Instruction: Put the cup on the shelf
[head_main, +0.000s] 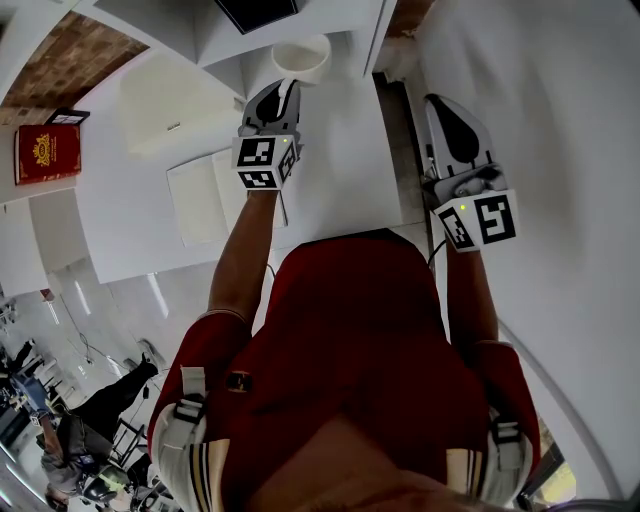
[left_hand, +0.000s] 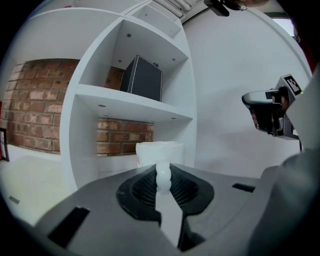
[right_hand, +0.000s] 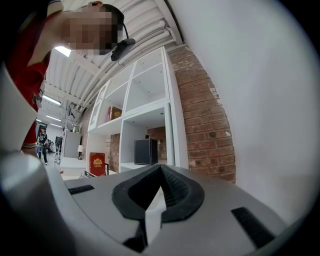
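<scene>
In the left gripper view the white cup (left_hand: 160, 151) hangs in front of the lower opening of the white shelf unit (left_hand: 132, 104). My left gripper (left_hand: 163, 172) is shut on the cup's handle, which shows as a white knob between the jaws. In the head view the cup (head_main: 300, 58) is held out ahead of the left gripper (head_main: 283, 92), above a white shelf board (head_main: 345, 150). Off to the right, near the white wall, my right gripper (head_main: 452, 125) is empty, and in its own view its jaws (right_hand: 160, 172) meet at the tips.
A black box (left_hand: 144, 79) stands in the compartment above the one facing the cup. A red book (head_main: 45, 153) stands on a ledge at the far left. The shelf has a brick back wall (left_hand: 125, 135). A plain white wall (left_hand: 230, 75) runs along the right.
</scene>
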